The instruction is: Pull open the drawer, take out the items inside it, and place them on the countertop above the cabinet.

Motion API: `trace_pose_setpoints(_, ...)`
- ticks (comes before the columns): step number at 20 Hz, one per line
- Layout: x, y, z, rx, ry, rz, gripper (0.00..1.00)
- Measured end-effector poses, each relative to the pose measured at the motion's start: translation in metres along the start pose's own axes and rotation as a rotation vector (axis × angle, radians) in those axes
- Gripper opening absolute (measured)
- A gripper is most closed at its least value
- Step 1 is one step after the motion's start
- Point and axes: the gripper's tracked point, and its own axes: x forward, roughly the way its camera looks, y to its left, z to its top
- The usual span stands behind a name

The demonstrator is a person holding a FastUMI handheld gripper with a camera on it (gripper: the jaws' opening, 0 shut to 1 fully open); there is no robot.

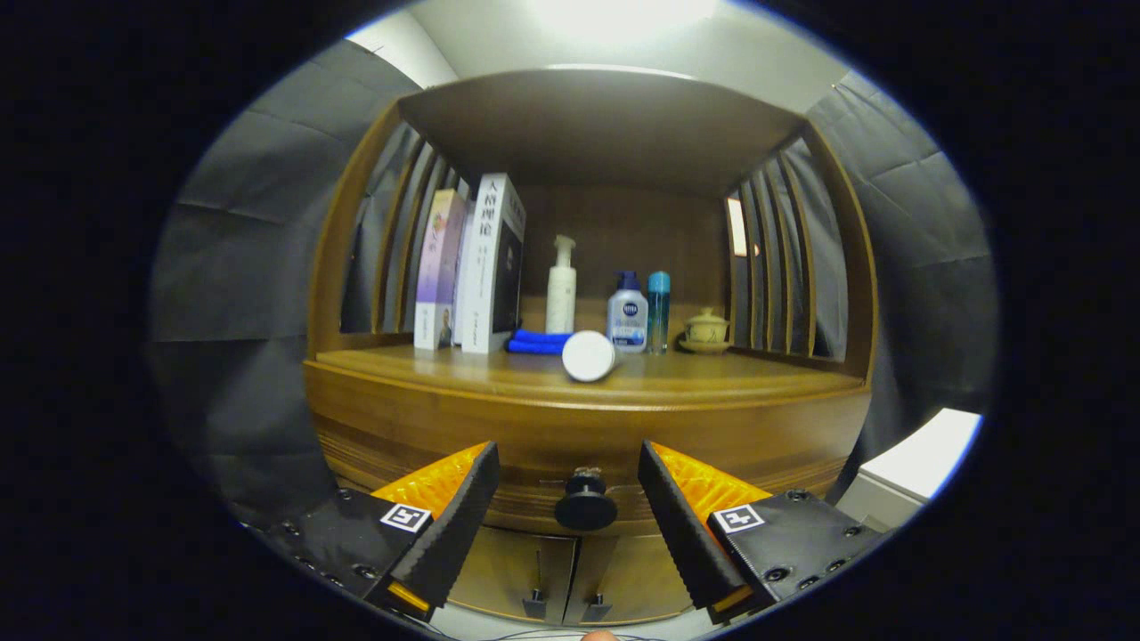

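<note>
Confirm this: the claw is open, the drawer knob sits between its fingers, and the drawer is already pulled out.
Not quite. In the gripper view the claw is open and the drawer knob sits between its fingers, but the drawer is closed, its front flush with the cabinet.

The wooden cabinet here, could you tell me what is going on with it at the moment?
A person is holding the tongs open in front of the cabinet, with the dark drawer knob between the two fingers, neither touching it. The drawer looks shut. On the countertop above sit books, a blue cloth, a white jar on its side, bottles and a lidded cup.
</note>
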Motion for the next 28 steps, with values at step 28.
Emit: trace_pose_setpoints(28,-0.152,-0.063,0.085,0.102,-0.140,0.038,0.98)
